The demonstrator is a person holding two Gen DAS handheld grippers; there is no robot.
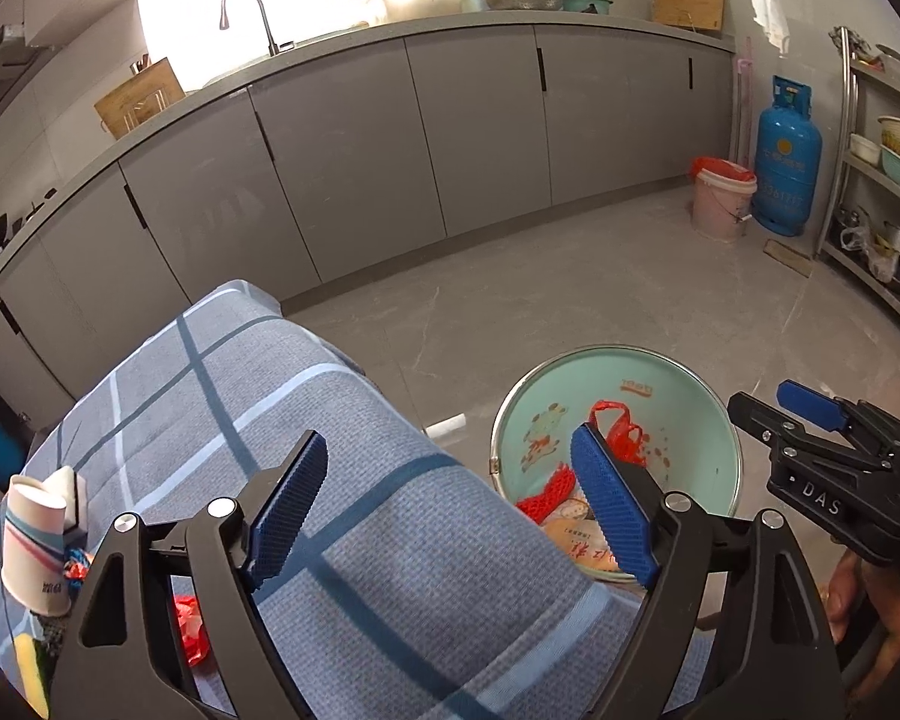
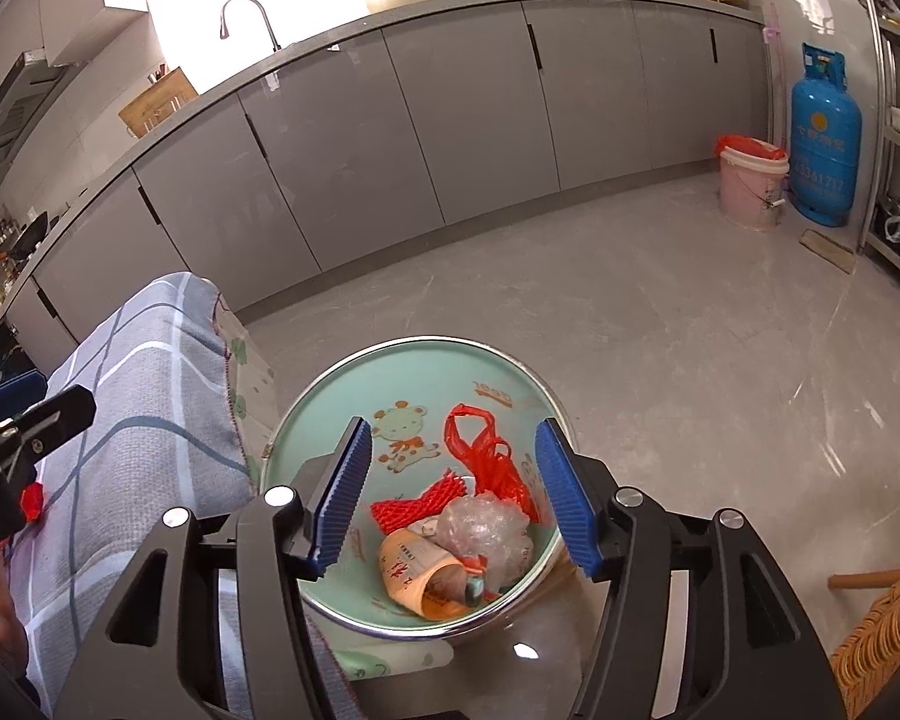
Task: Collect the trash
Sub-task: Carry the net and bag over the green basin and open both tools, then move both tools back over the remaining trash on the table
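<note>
A mint-green bin [image 2: 354,384] with a cartoon print stands on the floor beside a table covered in blue checked cloth [image 1: 306,420]. In the bin lie a red plastic bag [image 2: 486,462], red foam netting [image 2: 417,507], clear crumpled plastic [image 2: 480,531] and an orange paper cup [image 2: 417,576]. My right gripper [image 2: 450,498] is open and empty above the bin. My left gripper [image 1: 450,510] is open and empty above the table's edge. On the table at the left stand a paper cup [image 1: 33,546] and a red scrap [image 1: 189,624].
Grey kitchen cabinets [image 1: 342,138] run along the back with a sink tap [image 1: 252,12]. A pink bucket [image 1: 723,198] and a blue gas cylinder [image 1: 789,162] stand at the far right by metal shelves [image 1: 882,180]. A wicker chair [image 2: 882,642] sits at the lower right.
</note>
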